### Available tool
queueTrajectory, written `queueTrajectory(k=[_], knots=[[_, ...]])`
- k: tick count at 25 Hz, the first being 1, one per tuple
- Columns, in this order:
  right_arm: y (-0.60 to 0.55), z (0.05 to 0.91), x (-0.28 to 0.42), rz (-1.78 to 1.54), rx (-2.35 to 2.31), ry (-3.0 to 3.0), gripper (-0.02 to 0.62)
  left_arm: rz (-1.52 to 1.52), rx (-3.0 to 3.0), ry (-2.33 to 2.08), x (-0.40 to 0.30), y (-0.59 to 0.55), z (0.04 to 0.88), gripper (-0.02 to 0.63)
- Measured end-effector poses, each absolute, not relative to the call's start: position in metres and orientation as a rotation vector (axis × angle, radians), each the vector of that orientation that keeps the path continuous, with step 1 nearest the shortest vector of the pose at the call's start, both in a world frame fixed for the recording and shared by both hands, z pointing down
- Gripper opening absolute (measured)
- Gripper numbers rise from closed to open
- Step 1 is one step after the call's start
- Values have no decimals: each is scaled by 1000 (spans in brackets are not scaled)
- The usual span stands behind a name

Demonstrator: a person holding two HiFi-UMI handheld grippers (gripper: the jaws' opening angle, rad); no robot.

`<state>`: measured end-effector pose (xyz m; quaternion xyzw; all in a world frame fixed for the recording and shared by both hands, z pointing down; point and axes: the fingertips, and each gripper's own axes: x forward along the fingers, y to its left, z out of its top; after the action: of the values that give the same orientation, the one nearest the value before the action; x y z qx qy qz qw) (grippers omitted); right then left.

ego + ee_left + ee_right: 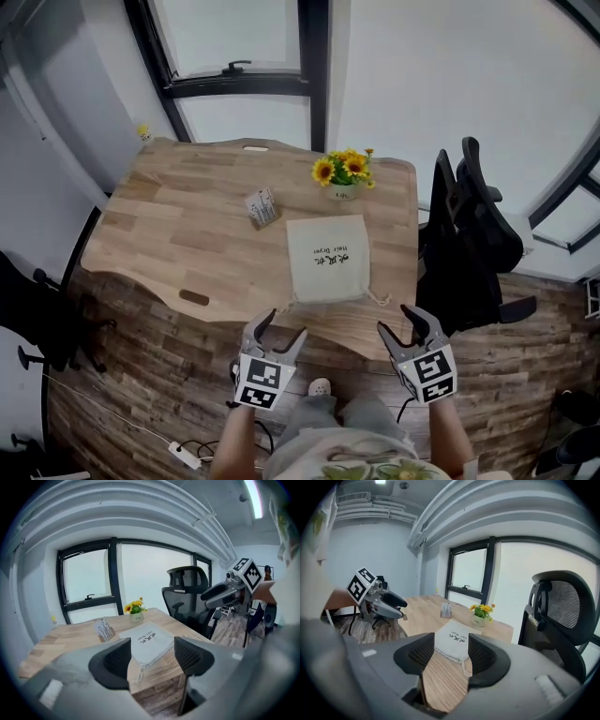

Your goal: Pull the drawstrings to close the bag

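A pale cloth drawstring bag [327, 258] lies flat on the wooden table [169, 234], its gathered mouth toward me, with a short drawstring [378, 298] trailing from its right corner. The bag [147, 643] also shows ahead between the left jaws, and the bag [454, 641] lies ahead between the right jaws. My left gripper [279, 337] hovers in front of the table's near edge, open and empty. At the right, my right gripper [410, 335] is likewise open with nothing in it. Both stand short of the bag and apart from it.
A pot of yellow flowers [344, 174] stands just behind the bag, and a small card stand [262, 207] sits to its left. A black office chair [473, 239] is close to the table's right side. A cable and plug [185, 455] lie on the floor.
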<state>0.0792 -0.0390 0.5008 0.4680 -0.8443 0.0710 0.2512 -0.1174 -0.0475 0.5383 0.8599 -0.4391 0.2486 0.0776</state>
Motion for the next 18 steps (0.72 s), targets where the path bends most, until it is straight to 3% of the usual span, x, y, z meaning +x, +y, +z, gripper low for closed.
queueTrajectory(k=[18], knots=[[-75, 592, 92, 343, 952, -2149, 212, 1029, 2418, -1116, -121, -76, 619, 290]])
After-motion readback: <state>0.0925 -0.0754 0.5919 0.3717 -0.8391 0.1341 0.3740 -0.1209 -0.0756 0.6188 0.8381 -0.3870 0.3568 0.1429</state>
